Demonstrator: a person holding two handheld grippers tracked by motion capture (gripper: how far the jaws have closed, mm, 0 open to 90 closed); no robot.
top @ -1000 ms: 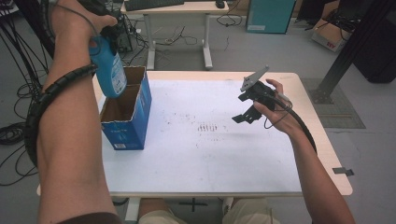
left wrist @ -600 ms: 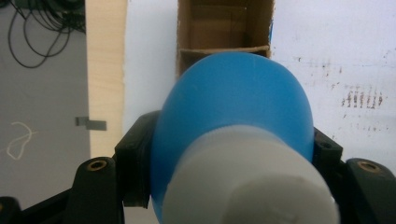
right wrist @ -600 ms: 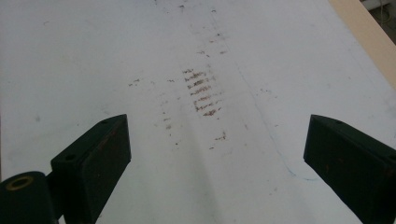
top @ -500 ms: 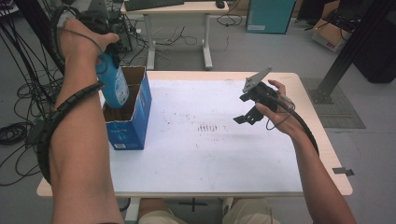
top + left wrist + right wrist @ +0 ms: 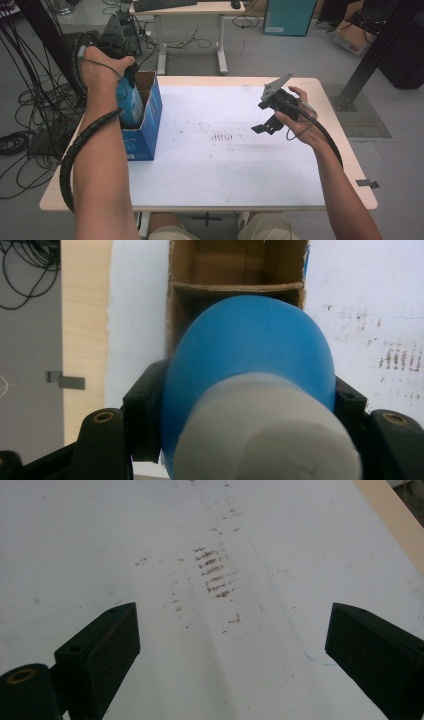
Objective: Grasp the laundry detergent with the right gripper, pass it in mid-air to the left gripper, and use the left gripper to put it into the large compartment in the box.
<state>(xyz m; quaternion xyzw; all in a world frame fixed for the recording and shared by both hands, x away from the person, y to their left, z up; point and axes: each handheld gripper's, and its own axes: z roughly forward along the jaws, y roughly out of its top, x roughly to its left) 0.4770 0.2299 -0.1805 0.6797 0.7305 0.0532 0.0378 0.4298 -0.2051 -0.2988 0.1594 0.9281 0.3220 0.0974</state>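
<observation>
My left gripper (image 5: 250,405) is shut on a blue bottle (image 5: 129,102) with a white cap (image 5: 265,440); its jaws press the bottle's sides just past the cap. The bottle hangs base down, partly inside an open blue cardboard box (image 5: 146,135) at the table's left. In the left gripper view the box's brown inside (image 5: 235,265) lies straight beyond the bottle (image 5: 250,350). My right gripper (image 5: 261,117) hovers over the right half of the white tabletop (image 5: 225,170). It is open, and nothing is between its jaws (image 5: 232,635).
Brown smudges (image 5: 222,136) mark the middle of the white sheet (image 5: 75,540). Behind the table are a desk with a keyboard (image 5: 165,5) and a teal cabinet (image 5: 290,17). Cables (image 5: 30,100) cover the floor at the left.
My left hand has come down with the blue bottle, from above the box to partly inside it. The right gripper has stayed where it was.
</observation>
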